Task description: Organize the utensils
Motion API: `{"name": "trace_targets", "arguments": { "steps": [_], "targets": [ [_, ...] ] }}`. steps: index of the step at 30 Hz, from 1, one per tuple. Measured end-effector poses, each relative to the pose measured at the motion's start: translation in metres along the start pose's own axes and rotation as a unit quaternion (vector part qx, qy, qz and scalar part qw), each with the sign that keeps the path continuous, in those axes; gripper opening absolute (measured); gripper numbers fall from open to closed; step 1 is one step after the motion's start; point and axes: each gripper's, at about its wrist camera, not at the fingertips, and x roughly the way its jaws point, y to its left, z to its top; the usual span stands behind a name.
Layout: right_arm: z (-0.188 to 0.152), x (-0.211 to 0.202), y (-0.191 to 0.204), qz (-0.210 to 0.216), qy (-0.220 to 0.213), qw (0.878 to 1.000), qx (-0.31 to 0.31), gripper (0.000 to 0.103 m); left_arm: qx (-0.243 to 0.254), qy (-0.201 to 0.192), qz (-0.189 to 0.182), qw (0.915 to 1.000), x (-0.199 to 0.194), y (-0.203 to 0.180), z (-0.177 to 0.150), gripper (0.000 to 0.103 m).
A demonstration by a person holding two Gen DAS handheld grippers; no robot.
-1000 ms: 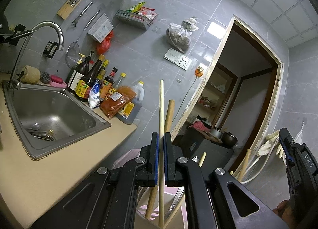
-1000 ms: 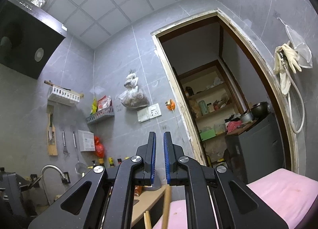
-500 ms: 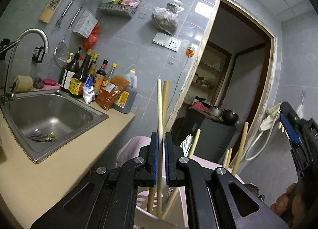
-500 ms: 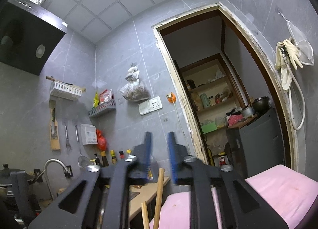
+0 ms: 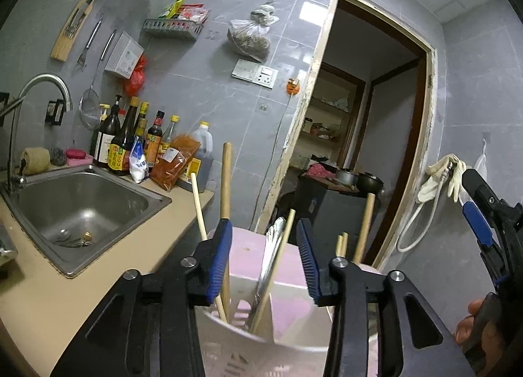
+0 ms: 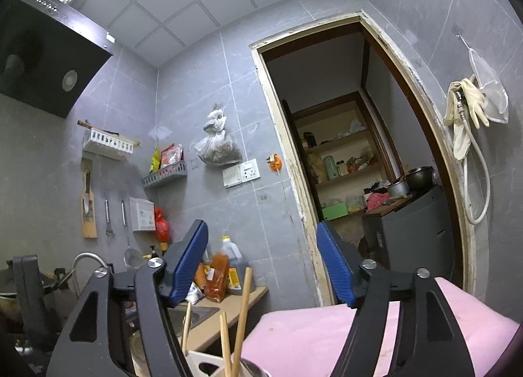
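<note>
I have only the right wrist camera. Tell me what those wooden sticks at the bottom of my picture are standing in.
Observer: They are chopsticks standing in a white utensil holder, and a metal utensil leans among them.
Operator: Now report the left fingers.
Observer: The left gripper is open just above the holder. Its fingers have just been opening and they press on nothing. The chopsticks and the metal utensil seen in the gap stand loose in the holder.
</note>
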Motion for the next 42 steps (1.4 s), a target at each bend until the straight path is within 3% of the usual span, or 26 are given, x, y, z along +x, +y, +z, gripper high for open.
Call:
{"name": "trace_targets", "arguments": {
  "steps": [7, 13, 18, 31, 42],
  "targets": [
    [0.004, -0.029, -0.004, -0.004, 0.023, 0.999, -0.028, 0.080, 0.011, 0.023, 0.004, 0.9997, -0.025, -0.011, -0.006, 0.053],
    [0.006, -0.058, -0.008, -0.005, 0.059, 0.997, -0.051, 0.087, 0.043, 0.053, 0.006, 0.9977, -0.042, -0.029, -0.017, 0.056],
    [0.006, -0.080, -0.011, -0.010, 0.094, 0.993, -0.066, 0.099, 0.054, 0.067, -0.008, 0.9963, -0.059, -0.038, -0.024, 0.068],
    [0.002, -0.129, -0.017, -0.039, 0.156, 0.984, -0.082, 0.103, 0.096, 0.084, -0.004, 0.9918, -0.102, -0.051, -0.051, 0.083],
    [-0.008, -0.172, -0.014, -0.069, 0.165, 0.979, -0.096, 0.103, 0.106, 0.080, 0.015, 0.9910, -0.132, -0.049, -0.073, 0.087]
  ]
}}
